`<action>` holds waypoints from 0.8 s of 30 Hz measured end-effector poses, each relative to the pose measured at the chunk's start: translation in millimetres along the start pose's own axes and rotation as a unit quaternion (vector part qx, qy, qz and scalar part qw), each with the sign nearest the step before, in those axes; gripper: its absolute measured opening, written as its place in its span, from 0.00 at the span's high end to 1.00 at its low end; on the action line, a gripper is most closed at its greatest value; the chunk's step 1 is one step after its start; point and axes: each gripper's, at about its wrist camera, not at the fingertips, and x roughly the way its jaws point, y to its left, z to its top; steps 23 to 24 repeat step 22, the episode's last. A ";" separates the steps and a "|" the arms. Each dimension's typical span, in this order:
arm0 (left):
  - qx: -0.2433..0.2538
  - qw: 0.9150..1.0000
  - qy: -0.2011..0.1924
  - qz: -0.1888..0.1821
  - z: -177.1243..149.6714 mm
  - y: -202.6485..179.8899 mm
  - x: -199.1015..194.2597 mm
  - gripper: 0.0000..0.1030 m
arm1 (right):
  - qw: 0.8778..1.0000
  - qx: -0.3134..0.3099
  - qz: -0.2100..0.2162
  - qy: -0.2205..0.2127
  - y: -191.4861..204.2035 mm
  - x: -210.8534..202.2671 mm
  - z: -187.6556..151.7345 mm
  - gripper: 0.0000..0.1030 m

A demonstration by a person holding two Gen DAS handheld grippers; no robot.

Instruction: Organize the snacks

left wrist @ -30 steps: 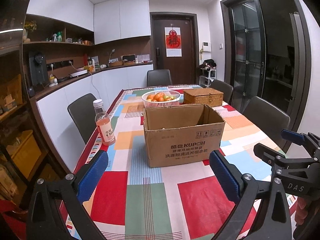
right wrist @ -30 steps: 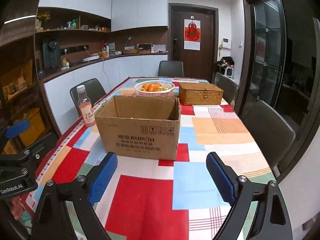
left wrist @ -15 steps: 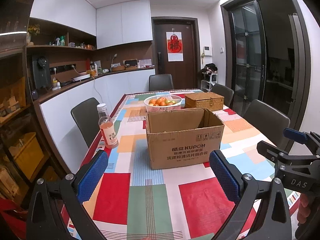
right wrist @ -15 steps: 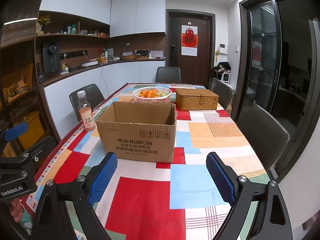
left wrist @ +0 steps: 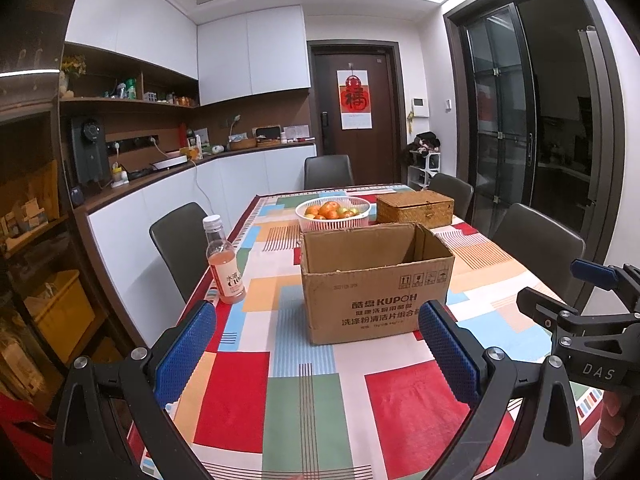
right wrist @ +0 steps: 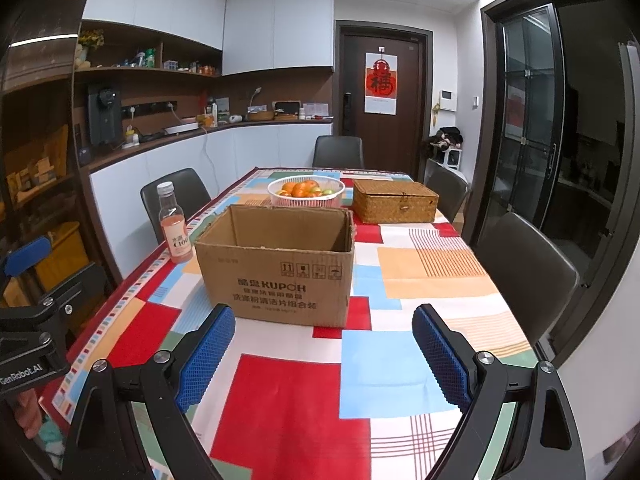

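Observation:
An open brown cardboard box (left wrist: 376,280) stands mid-table on the patchwork tablecloth; it also shows in the right wrist view (right wrist: 280,268). Its inside is hidden. A pink drink bottle (left wrist: 225,262) with a white cap stands to its left, also in the right wrist view (right wrist: 173,226). Behind are a white basket of oranges (left wrist: 333,213) and a closed wicker box (left wrist: 416,208). My left gripper (left wrist: 316,344) is open and empty, held above the table's near end. My right gripper (right wrist: 324,348) is open and empty beside it.
Dark chairs (left wrist: 182,236) stand along both sides and the far end of the table. A white counter with shelves (left wrist: 132,184) runs along the left wall. Glass doors (right wrist: 532,128) are on the right. The right gripper's body (left wrist: 584,320) shows at the left view's right edge.
Both grippers have risen and tilted up a little, so the box and table sit lower and farther in view. Both stay open and empty.

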 end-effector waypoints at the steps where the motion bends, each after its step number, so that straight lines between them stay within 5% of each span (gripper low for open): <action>1: 0.000 1.000 0.001 0.001 0.0 0.0 0.0 0.00 | 1.000 0.000 0.000 0.000 -0.1 0.0 0.1 0.12; 24: -0.001 1.000 0.001 0.003 -0.6 0.4 1.9 0.00 | 1.000 0.000 0.002 0.001 0.0 1.7 0.3 0.12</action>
